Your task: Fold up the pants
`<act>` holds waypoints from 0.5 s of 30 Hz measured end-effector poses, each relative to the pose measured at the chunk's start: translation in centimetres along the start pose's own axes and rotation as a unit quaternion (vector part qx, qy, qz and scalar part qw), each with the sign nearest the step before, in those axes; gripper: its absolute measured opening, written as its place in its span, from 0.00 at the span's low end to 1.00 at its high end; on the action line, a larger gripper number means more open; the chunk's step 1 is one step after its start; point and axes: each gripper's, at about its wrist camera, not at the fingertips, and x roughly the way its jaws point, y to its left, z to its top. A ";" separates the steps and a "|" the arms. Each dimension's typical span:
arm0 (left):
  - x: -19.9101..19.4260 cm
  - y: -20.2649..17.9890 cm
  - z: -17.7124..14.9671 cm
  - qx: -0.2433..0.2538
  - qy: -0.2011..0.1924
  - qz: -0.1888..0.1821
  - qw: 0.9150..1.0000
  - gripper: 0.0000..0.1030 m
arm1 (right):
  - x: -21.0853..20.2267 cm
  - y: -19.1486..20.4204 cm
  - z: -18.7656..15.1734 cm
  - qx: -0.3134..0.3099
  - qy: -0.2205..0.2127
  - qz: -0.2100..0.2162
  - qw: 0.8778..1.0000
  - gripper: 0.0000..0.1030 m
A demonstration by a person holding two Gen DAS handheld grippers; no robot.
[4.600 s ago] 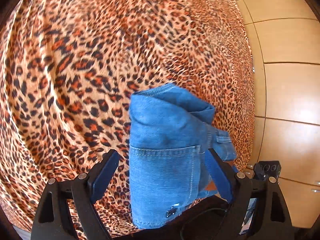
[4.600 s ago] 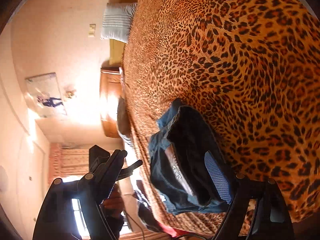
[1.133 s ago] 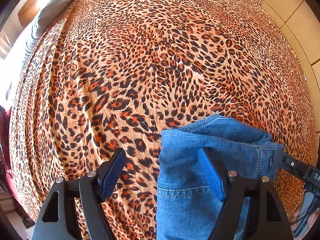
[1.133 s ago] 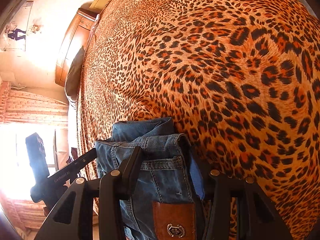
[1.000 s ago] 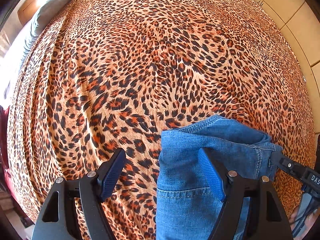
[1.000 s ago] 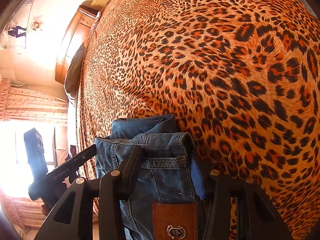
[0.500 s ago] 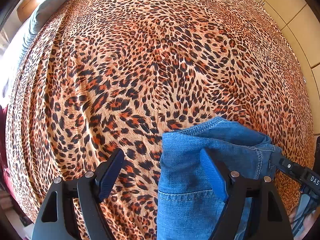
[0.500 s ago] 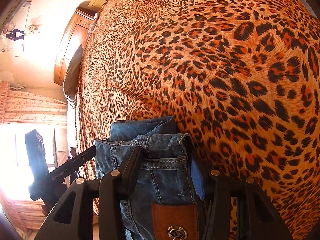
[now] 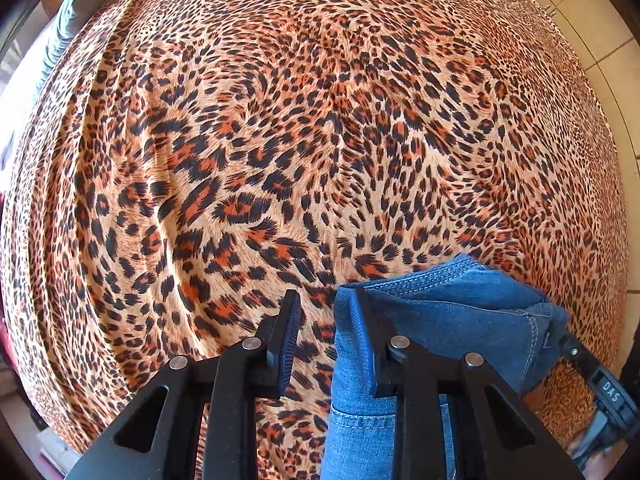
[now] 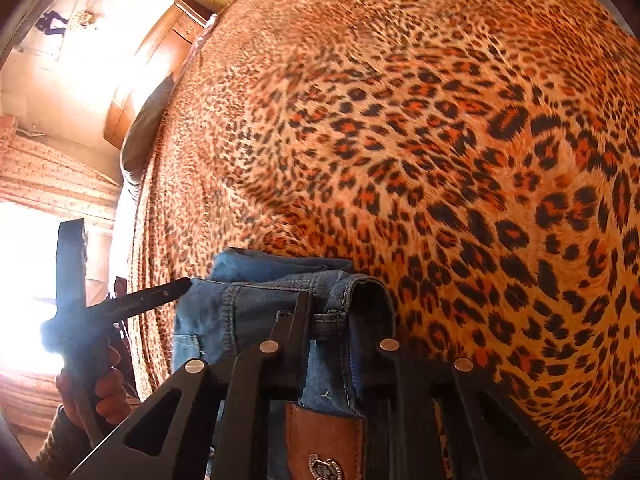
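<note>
Folded blue jeans (image 9: 440,312) lie on a leopard-print bedspread (image 9: 280,140). My left gripper (image 9: 326,320) points straight down over their left edge with its jaws closing. The denim edge lies against the right finger (image 9: 362,332), and a strip of bedspread still shows beside the left finger (image 9: 290,332). In the right wrist view the jeans (image 10: 240,304) show their waistband and a brown leather patch (image 10: 324,440). My right gripper (image 10: 332,320) is closing, and its pads press on the waistband fold. A hand (image 10: 92,392) holds the left gripper's handle there.
A grey pillow (image 9: 68,20) lies at the bed's far left corner. Tiled floor (image 9: 592,24) runs along the right side. A wooden headboard (image 10: 160,52), patterned curtains (image 10: 52,176) and a bright window stand beyond the bed. The bedspread (image 10: 440,120) stretches wide ahead.
Both pairs of jaws have narrowed sharply. The left gripper has sunk a little toward the bed and now straddles the jeans' left edge. The right gripper has stayed in place.
</note>
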 end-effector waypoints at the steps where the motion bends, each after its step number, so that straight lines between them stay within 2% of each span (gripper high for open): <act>1: -0.1 0.0 0.1 0.000 0.002 -0.001 1.000 0.25 | 0.1 -0.6 -0.1 0.016 0.003 0.016 1.000 0.20; 2: -0.4 0.2 0.1 -0.001 0.004 -0.002 1.000 0.25 | -0.2 -1.1 -0.1 0.029 -0.002 0.024 0.999 0.20; 3: -0.7 0.5 0.1 -0.002 0.007 -0.007 1.000 0.25 | -0.8 -1.4 -0.2 0.040 -0.004 0.029 0.999 0.27; 6: -1.9 1.7 -0.6 -0.007 0.016 -0.043 0.999 0.32 | -3.1 -2.0 -0.7 0.044 -0.014 0.064 0.997 0.27; 8: -2.6 2.4 -2.0 -0.010 0.018 -0.079 0.997 0.56 | -4.1 -2.4 -1.8 0.047 -0.007 0.083 0.995 0.37; 9: -2.8 2.6 -3.0 -0.015 0.016 -0.095 0.995 0.61 | -4.4 -2.5 -2.6 0.048 -0.003 0.086 0.995 0.44; 10: -3.0 2.7 -3.9 -0.018 0.014 -0.109 0.994 0.67 | -4.4 -2.6 -3.1 0.047 0.003 0.092 0.995 0.47; 13: -2.2 2.7 -6.1 -0.024 0.027 -0.146 0.989 0.72 | -3.5 -2.4 -5.3 0.044 0.027 0.093 0.994 0.47; 15: -0.3 2.2 -6.8 -0.028 0.057 -0.147 0.987 0.74 | -2.3 -2.2 -6.4 0.040 0.041 0.073 0.996 0.47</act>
